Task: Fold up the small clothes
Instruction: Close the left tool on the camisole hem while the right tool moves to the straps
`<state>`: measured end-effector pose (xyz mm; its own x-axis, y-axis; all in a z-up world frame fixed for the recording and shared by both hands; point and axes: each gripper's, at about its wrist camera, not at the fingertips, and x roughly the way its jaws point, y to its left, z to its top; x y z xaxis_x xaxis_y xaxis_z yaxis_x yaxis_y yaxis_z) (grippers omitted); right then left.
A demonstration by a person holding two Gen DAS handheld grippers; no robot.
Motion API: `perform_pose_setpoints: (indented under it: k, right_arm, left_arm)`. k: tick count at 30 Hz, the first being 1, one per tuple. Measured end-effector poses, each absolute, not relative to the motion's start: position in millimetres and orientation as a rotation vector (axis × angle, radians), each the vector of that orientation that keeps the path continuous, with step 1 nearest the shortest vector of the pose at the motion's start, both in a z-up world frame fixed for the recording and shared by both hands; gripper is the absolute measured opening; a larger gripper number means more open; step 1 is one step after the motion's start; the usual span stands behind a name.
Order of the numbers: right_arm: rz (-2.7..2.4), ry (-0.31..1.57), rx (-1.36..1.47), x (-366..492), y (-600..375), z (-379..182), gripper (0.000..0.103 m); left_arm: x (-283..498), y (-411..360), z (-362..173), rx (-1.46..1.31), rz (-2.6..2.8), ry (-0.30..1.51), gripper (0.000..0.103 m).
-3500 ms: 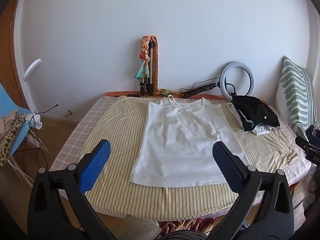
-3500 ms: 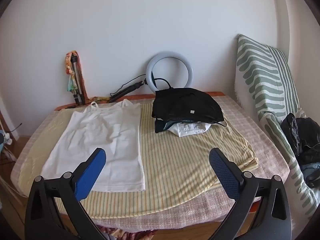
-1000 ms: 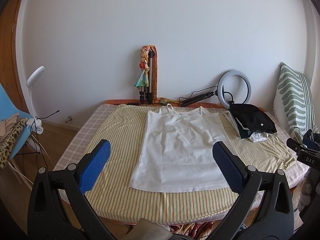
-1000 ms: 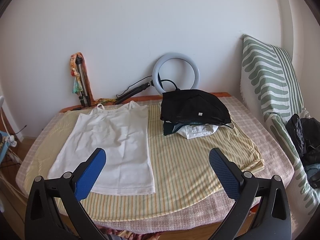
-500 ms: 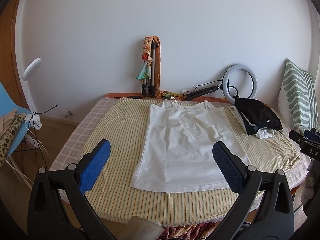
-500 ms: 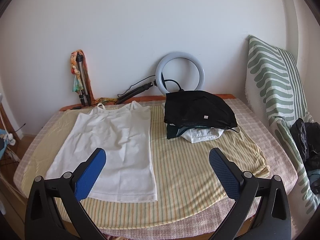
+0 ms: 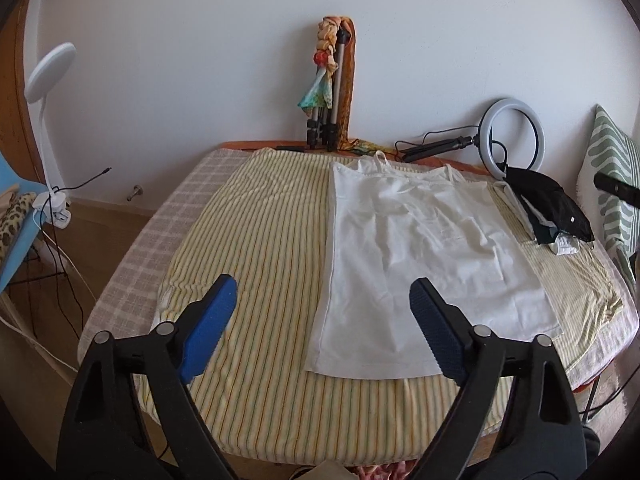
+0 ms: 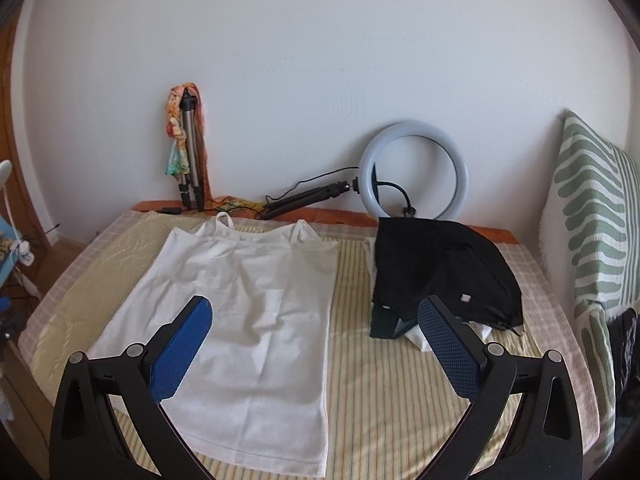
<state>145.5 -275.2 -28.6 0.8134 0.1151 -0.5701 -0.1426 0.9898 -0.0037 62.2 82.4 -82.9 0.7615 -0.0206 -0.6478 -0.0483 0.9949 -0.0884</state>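
Below closing jaws, flat white camisole (image 7: 424, 256)

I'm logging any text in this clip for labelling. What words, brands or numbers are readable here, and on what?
None can be read.
The small pale tag on the black garment: too small to show any print.
The white top, striped cloth and ring light: no markings visible.

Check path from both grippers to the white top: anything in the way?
Nothing visible. The white top lies flat and uncovered on the striped cloth. The left gripper, jaws closing on nothing, and the open right gripper are both above it. The black clothes pile sits apart to the side.
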Motion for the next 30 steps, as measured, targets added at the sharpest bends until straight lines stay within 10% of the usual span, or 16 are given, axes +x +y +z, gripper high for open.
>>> perform_pose_setpoints:
  k: [12,30]
  right_arm:
    - [0.418,0.814,0.041,241.0,-173.3,-52.6,0.066]
    - [0.494,1.049,0.09,393.0,-18.5,-132.0,0.055]
  left_arm:
    - [90.7,101.2,-168.3,-0.268,-0.136,0.924,0.056]
    - [102.3,110.2,-203.1,-0.274,-0.177,0.936,0.015]
